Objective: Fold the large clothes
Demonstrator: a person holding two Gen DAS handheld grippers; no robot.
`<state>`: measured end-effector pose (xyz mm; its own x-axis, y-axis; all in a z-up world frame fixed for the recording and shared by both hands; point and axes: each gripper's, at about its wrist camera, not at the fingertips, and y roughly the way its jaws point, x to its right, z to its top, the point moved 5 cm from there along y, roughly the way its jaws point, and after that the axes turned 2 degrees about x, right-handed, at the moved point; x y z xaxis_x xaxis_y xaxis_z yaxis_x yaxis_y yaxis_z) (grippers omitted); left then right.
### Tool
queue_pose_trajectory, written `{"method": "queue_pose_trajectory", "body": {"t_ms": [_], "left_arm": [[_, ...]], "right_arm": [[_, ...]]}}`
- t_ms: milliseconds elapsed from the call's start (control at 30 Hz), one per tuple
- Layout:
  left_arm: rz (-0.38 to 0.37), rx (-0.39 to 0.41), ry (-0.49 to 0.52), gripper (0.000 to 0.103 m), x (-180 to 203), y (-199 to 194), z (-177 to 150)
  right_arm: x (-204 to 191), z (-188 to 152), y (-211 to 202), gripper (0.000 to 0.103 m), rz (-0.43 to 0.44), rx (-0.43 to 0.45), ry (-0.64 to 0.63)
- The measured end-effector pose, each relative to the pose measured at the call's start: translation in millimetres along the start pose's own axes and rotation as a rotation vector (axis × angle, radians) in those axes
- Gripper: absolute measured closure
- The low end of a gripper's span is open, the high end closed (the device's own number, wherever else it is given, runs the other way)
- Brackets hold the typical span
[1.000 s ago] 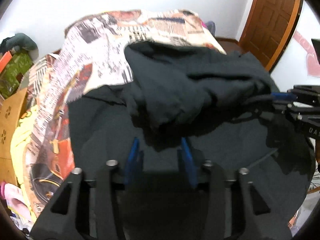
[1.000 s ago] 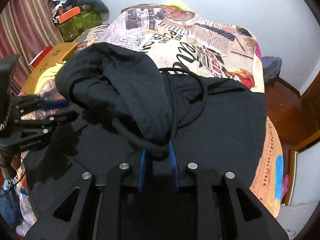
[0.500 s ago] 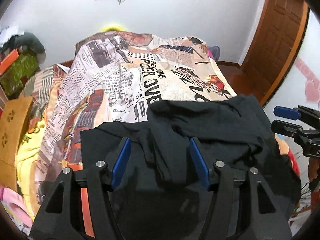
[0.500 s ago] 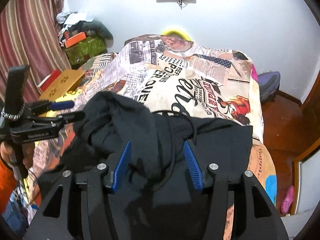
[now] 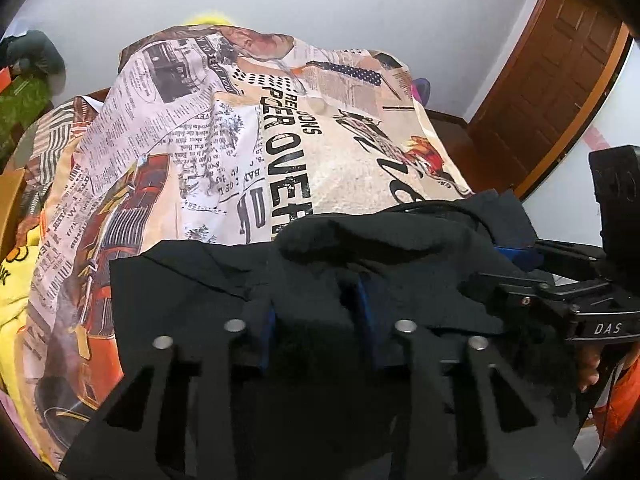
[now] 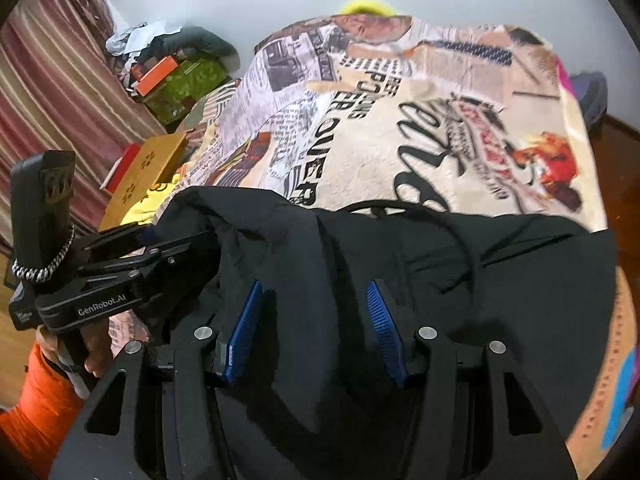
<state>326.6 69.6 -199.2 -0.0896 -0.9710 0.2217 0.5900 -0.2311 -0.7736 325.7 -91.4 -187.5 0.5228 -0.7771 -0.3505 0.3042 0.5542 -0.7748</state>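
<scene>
A large black garment with a drawstring (image 5: 192,280) (image 6: 500,280) lies bunched at the near end of a bed. In the left wrist view my left gripper (image 5: 318,316) has a fold of the black cloth between its blue pads, which are mostly buried in it. In the right wrist view my right gripper (image 6: 316,320) is open, its blue pads (image 6: 244,320) wide apart over a ridge of the cloth. Each gripper shows in the other's view, the right one (image 5: 516,256) and the left one (image 6: 160,244) both reaching into the garment's edge.
The bed carries a newspaper-print blanket (image 5: 280,140) (image 6: 440,120). A brown door (image 5: 560,80) stands at the right. Boxes and a green bag (image 6: 180,80) sit by a striped curtain on the left. A wooden box (image 6: 148,172) and yellow cloth lie beside the bed.
The right gripper opened and let go of the garment. Both grippers pulled back toward the near end of the bed, baring more blanket. The left jaws narrowed onto a fold.
</scene>
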Motion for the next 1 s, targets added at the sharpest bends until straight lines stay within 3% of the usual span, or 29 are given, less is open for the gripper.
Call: {"method": "queue_pose_trajectory", "body": {"t_ms": [67, 200, 333, 633, 867, 933, 1000], "left_arm": [[-0.005, 0.003, 0.008, 0.08, 1.6, -0.5, -1.5], [-0.002, 0.02, 0.033, 0.088, 7.4, -12.2, -5.9], [-0.02, 0.039, 0.051, 0.092, 15.7, -31.7, -11.8], [-0.039, 0.099, 0.101, 0.094, 32.2, -84.4, -37.7], [-0.031, 0.05, 0.119, 0.094, 31.4, -99.1, -73.7], [-0.017, 0.027, 0.13, 0.09, 30.1, -102.1, -87.1], [0.001, 0.008, 0.135, 0.078, 26.5, -105.9, -99.6]], "right_arm": [[-1.7, -2.0, 2.6, 0.053, 0.016, -0.01, -0.004], [-7.1, -4.9, -3.5, 0.078, 0.054, -0.004, -0.012], [-15.5, -10.5, -18.1, 0.088, 0.069, 0.019, -0.039], [-48.1, -27.7, -53.4, 0.091, 0.02, 0.065, -0.126], [-63.5, -55.0, -61.2, 0.091, -0.015, 0.054, -0.161], [-68.7, -65.4, -60.4, 0.091, -0.025, 0.043, -0.174], [-73.0, -73.5, -60.0, 0.091, -0.038, 0.033, -0.187]]}}
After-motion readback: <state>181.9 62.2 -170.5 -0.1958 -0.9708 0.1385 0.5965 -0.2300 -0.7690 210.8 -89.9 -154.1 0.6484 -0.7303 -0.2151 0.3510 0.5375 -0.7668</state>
